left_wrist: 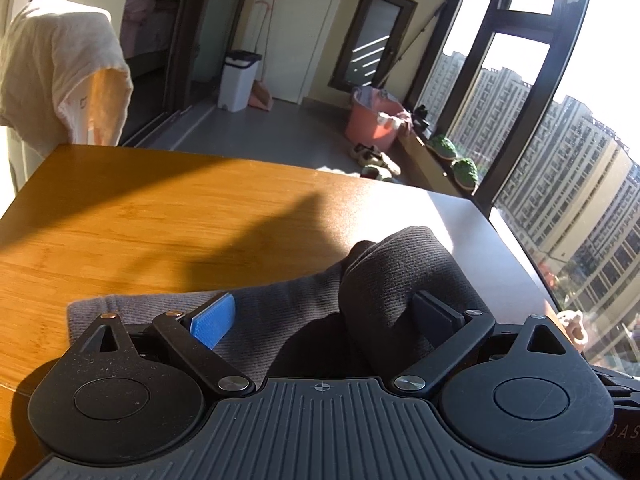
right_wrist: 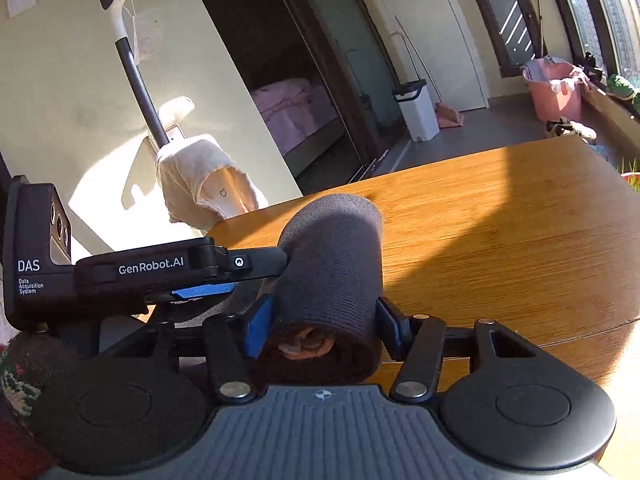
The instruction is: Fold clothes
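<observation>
Rolled dark garment (right_wrist: 332, 264) is clamped between right fingers (right_wrist: 260, 328); left fingers (left_wrist: 214, 320) are spread around it.

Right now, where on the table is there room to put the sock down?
The table is bare from the sock out to its far edge, and leftward toward the hanging towel. It is crowded only at the near edge, where the left gripper and right gripper flank the sock.

Sock's (right_wrist: 332, 280) near end behind fingers (right_wrist: 260, 326)
</observation>
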The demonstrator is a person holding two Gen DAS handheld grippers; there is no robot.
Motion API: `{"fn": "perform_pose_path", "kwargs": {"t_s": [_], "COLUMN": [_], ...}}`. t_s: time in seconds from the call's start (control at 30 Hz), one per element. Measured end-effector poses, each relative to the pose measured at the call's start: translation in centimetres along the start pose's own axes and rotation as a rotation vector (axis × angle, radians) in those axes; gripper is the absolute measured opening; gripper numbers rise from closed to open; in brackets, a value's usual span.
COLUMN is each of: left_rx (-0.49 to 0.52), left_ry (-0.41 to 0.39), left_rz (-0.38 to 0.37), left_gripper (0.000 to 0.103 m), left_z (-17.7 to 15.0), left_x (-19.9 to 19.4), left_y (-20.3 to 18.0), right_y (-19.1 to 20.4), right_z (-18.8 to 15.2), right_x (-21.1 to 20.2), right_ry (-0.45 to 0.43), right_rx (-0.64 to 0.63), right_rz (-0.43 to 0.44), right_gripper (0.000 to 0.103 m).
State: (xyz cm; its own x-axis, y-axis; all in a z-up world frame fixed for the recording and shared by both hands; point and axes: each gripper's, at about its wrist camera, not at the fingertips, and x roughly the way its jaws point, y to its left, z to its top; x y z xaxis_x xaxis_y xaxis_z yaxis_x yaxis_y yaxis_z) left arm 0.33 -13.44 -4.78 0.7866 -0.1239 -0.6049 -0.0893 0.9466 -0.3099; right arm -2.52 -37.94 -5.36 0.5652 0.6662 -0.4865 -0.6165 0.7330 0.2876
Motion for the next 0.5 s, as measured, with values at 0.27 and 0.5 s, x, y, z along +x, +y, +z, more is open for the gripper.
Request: {"fn": "perform_pose_path", "kwargs": {"t_s": [0.27,0.5], "left_rx": [0.015,0.032], "left_ry": [-0.06,-0.024], "left_rz": [-0.013,0.031], "left_gripper": [0.097,0.099], "left_z": [1.7,0.7], "left_x": [-2.6,-1.1], "left_y": [-0.3,0.5], "right_y": [6.1,0.7], "right_z": [-0.8,-0.5], "right_x": [-0.3,0.4], "right_ry": [-0.03,-0.004], "right_rx": [-0.333,0.039], "right_rz": [-0.102,0.044], "right_gripper": [0.063,0.082]}}
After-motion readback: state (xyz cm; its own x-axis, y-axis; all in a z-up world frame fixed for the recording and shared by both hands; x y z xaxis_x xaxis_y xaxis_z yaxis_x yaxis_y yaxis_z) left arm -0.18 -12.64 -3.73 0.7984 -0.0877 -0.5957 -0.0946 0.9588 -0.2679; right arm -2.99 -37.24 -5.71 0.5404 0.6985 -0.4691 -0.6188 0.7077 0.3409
